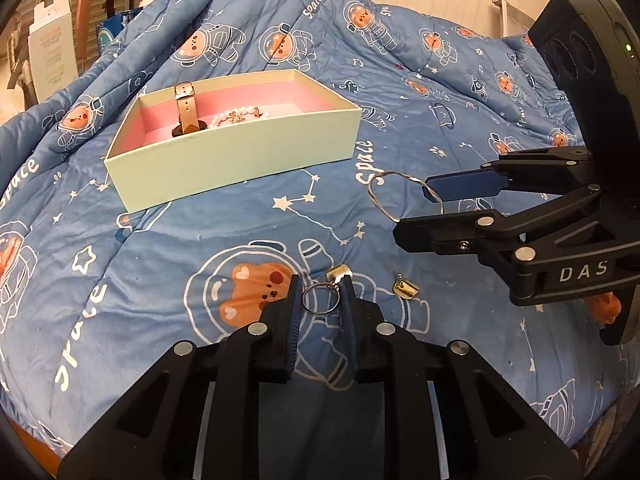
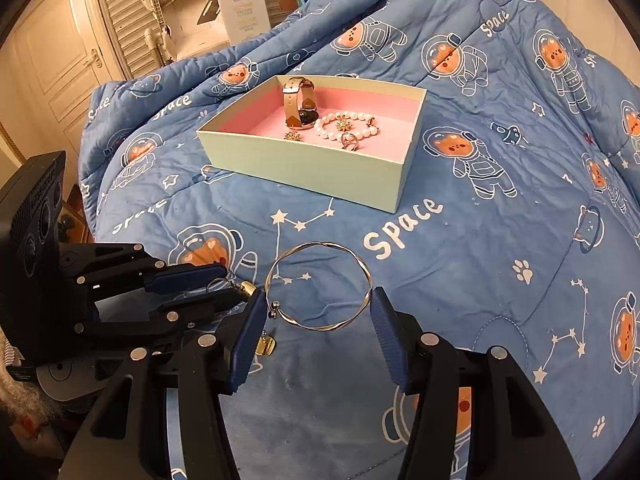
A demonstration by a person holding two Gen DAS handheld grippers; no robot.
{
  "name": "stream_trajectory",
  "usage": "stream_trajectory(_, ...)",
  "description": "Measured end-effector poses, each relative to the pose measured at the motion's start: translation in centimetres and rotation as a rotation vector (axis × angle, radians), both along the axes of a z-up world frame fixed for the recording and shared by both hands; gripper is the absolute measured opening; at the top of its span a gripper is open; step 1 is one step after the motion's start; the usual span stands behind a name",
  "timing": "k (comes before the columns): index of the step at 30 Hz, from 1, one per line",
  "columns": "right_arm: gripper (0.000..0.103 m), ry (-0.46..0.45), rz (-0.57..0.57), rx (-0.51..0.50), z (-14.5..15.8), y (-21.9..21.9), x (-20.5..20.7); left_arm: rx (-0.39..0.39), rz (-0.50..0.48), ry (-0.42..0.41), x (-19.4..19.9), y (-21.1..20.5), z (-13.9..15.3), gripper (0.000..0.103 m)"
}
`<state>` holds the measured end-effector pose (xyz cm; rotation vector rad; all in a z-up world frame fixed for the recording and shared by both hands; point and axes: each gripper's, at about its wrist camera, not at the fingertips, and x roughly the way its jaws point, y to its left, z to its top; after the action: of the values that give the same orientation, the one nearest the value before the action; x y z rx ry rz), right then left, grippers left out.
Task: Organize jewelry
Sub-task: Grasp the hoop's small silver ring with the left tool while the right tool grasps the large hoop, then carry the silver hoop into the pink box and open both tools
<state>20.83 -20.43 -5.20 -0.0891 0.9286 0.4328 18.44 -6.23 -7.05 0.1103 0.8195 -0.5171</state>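
Observation:
A pale green box (image 1: 240, 156) with a pink lining sits on the blue space-print quilt; it also shows in the right wrist view (image 2: 320, 168). Inside lie a watch (image 2: 299, 106), a pearl bracelet (image 2: 348, 128) and small gold pieces. My left gripper (image 1: 321, 300) has its fingers on both sides of a thin hoop earring (image 1: 320, 299) with a gold charm (image 1: 339, 272). A second gold charm (image 1: 406, 289) lies to its right. My right gripper (image 2: 318, 312) is open around a twisted silver bangle (image 2: 320, 286) that lies on the quilt.
The quilt (image 2: 480, 240) rises in folds behind the box. A white carton (image 2: 240, 4) and a slatted door (image 2: 120, 12) stand beyond the bed on the left. The two grippers are close together near the front of the bed.

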Motion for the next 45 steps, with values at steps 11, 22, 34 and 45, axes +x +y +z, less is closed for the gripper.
stream_trajectory(11,0.052,0.035,0.029,0.063,0.5,0.5,0.0,-0.034,0.045,0.004,-1.6,2.1,1.5,0.019)
stream_trajectory(22,0.052,-0.015,0.133,0.050,3.6,3.1,2.0,-0.063,0.089,0.027,2.3,3.7,4.6,0.019)
stream_trajectory(34,0.052,-0.072,0.165,-0.082,6.3,3.7,9.9,-0.057,0.121,0.071,12.0,4.6,6.9,0.019)
stream_trajectory(45,0.052,0.037,0.252,-0.226,3.3,5.4,16.3,-0.027,0.029,0.180,17.2,3.2,4.9,0.019)
